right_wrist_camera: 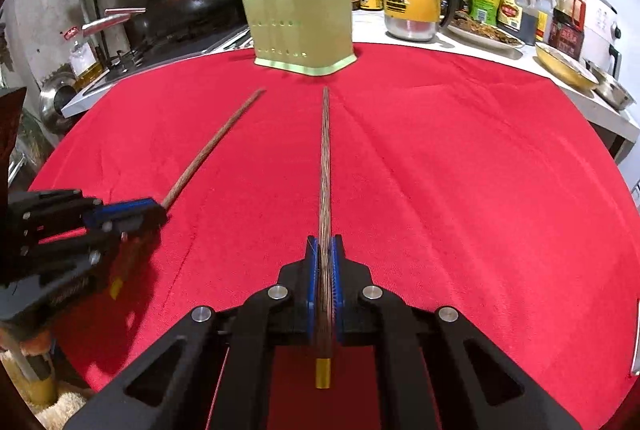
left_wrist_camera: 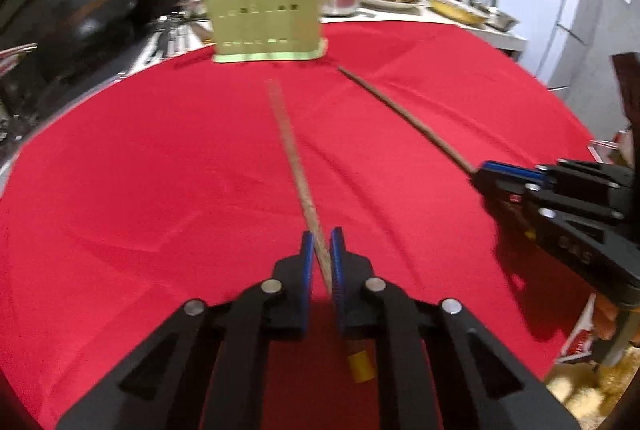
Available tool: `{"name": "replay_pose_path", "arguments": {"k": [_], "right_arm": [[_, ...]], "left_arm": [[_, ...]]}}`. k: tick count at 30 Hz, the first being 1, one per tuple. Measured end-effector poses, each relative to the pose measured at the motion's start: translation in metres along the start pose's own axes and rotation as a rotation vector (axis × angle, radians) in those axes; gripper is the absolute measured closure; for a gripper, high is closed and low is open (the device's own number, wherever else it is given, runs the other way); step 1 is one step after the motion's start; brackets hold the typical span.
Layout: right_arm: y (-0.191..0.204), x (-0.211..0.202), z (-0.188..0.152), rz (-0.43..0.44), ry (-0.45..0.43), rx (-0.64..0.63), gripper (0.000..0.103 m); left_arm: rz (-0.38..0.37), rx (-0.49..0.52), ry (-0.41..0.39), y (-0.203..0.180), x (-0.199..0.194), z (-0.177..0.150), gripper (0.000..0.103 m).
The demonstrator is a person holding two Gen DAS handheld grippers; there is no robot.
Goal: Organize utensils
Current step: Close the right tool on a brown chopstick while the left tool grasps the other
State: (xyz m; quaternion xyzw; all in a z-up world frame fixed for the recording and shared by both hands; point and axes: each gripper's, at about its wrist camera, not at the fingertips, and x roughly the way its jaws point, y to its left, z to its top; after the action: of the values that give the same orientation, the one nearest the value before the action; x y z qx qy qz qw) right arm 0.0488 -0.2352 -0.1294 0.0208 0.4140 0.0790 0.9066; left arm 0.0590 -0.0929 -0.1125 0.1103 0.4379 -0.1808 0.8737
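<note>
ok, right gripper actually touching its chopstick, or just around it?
Touching. In the right wrist view the right gripper has both blue pads pressed flat against the chopstick, with no gap visible on either side.

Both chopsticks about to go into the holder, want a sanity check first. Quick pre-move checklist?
1. Left gripper shut on its chopstick: ok.
2. Right gripper shut on its chopstick: ok, held near the gold-capped end.
3. Both tips pointing toward the green holder: ok.
4. Holder upright on the red cloth: ok.
5. Room in the holder among the chopsticks already standing in it: cannot tell.
6. Cloth between tips and holder free of clutter: ok.
</note>
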Motion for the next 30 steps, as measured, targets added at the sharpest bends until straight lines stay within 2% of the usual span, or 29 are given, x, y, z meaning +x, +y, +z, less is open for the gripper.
{"name": "replay_pose_path", "arguments": {"k": [2, 4, 8, 10, 12, 13, 18, 25, 30], "right_arm": [[0.005, 0.002, 0.001, 0.009, -0.002, -0.007, 0.096], [0.009, 0.003, 0.002, 0.007, -0.004, -0.019, 0.096], [0.011, 0.003, 0.001, 0.016, -0.007, -0.034, 0.094], [0.01, 0.001, -0.002, 0.032, -0.01, -0.036, 0.091], [0.009, -0.004, -0.008, 0.048, -0.014, -0.046, 0.088], [0.009, -0.006, -0.011, 0.05, -0.017, -0.055, 0.087], [0.014, -0.02, -0.028, 0.035, -0.032, -0.106, 0.086], [0.016, -0.032, -0.044, 0.027, -0.048, -0.101, 0.085], [0.018, -0.035, -0.048, 0.026, -0.053, -0.108, 0.081]], "left_arm": [[0.08, 0.003, 0.0, 0.012, 0.001, 0.001, 0.096], [0.114, 0.01, -0.002, 0.022, 0.002, 0.002, 0.096], [0.076, -0.024, -0.008, 0.038, -0.002, -0.002, 0.096], [0.071, -0.029, -0.019, 0.041, -0.007, -0.008, 0.089], [0.055, -0.039, -0.024, 0.041, -0.011, -0.014, 0.068], [0.044, -0.049, -0.027, 0.042, -0.014, -0.019, 0.065], [0.035, -0.065, -0.037, 0.042, -0.024, -0.034, 0.065], [0.039, -0.055, -0.054, 0.038, -0.033, -0.049, 0.063], [0.041, -0.039, -0.062, 0.035, -0.037, -0.055, 0.06]]}}
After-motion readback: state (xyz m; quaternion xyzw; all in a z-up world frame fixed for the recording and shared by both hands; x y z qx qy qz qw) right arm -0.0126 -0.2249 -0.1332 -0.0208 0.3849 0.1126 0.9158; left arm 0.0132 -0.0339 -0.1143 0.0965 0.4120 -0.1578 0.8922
